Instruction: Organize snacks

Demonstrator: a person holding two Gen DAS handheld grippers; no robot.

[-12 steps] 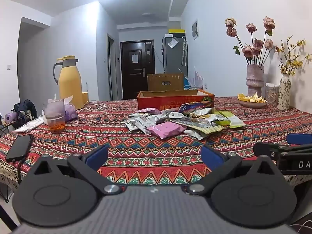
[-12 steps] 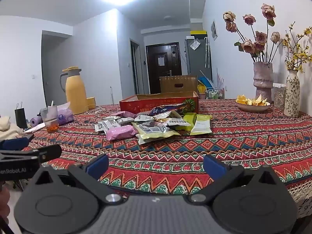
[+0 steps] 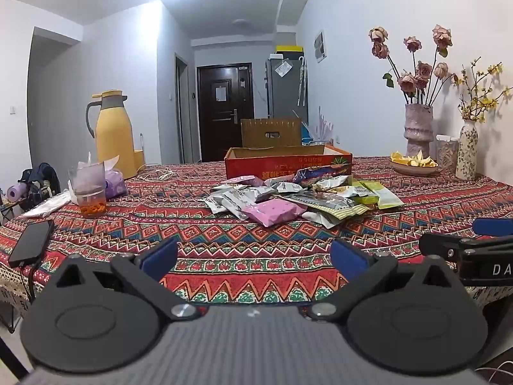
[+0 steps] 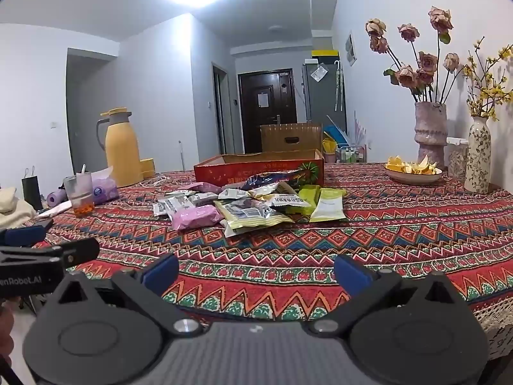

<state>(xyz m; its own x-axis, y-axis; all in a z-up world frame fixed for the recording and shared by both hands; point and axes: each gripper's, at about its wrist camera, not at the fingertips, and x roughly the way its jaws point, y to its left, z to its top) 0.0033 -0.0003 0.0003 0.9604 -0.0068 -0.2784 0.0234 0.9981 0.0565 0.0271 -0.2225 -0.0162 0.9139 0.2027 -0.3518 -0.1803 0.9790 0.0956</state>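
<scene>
A pile of snack packets [image 3: 298, 195] [image 4: 250, 202] lies mid-table on the patterned cloth: a pink packet [image 3: 274, 210] [image 4: 195, 216] at the front, grey, yellow-green and lime ones [image 4: 328, 205] around it. Behind the pile stands an open red cardboard box [image 3: 288, 162] [image 4: 259, 170]. My left gripper [image 3: 253, 255] hovers open over the near table edge, nothing between its blue pads. My right gripper [image 4: 256, 271] is open too, also short of the pile. Each gripper shows at the side of the other's view.
A yellow thermos [image 3: 113, 134], a glass with orange bits [image 3: 89, 192], a tissue pack [image 3: 115, 184] and a black phone [image 3: 30, 243] sit on the left. A bowl of peels [image 4: 413, 171] and two flower vases [image 4: 431, 131] [image 4: 479, 157] stand on the right.
</scene>
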